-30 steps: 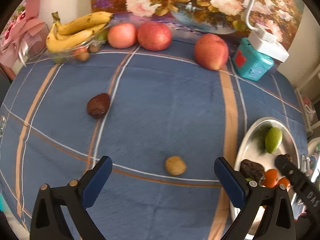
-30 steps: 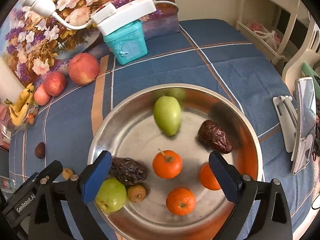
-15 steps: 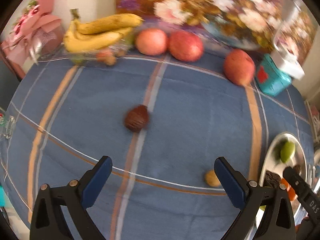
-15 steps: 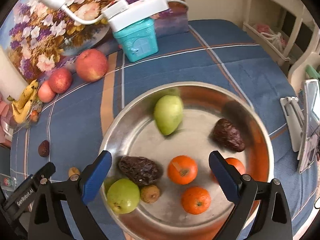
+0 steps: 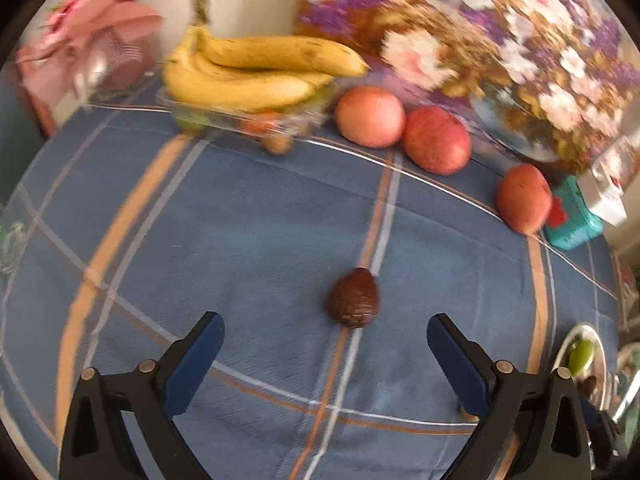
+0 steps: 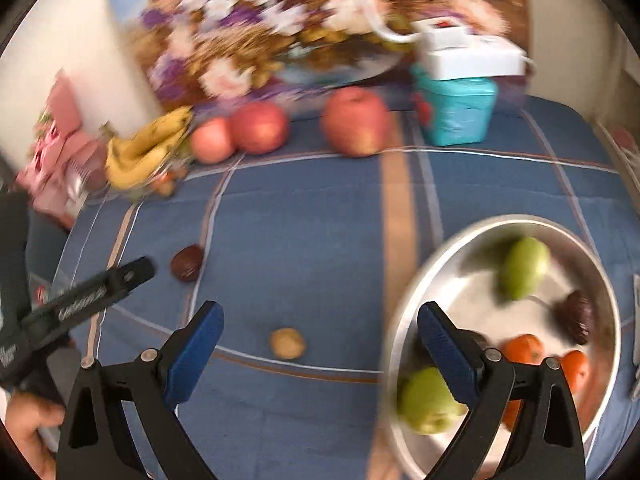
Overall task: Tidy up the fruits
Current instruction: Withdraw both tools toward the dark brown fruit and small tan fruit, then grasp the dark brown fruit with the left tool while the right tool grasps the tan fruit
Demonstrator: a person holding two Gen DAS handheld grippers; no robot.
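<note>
Left gripper (image 5: 325, 350): your jaws are spread wide and hold nothing; the dark wrinkled date (image 5: 354, 298) lies on the blue tablecloth (image 5: 240, 220) just ahead of them, slightly right of centre.
Right gripper (image 6: 318, 344): also spread and empty; the small tan fruit (image 6: 287, 343) sits on the cloth between and just ahead of its fingers.
Steel tray (image 6: 404, 304): to your right, already holding green fruits, oranges and dates; both loose pieces are well apart from it.
Risk, date: it is off your centre line, so closing now could let one finger reach it first and push it aside across the cloth.
Risk, tan fruit: it is round and small and could likely roll out of a hurried pinch.
Risk, tray rim: your right finger overlaps the rim in view; a sideways sweep might knock it and jostle the fruit inside.
Risk, speed: both views are smeared, so you may misjudge your aim.
Change, left: a second ago the tan fruit sat between your left jaws; now the date does.
Change, right: you were over the tray; now you face the open cloth, tray at your right.
</note>
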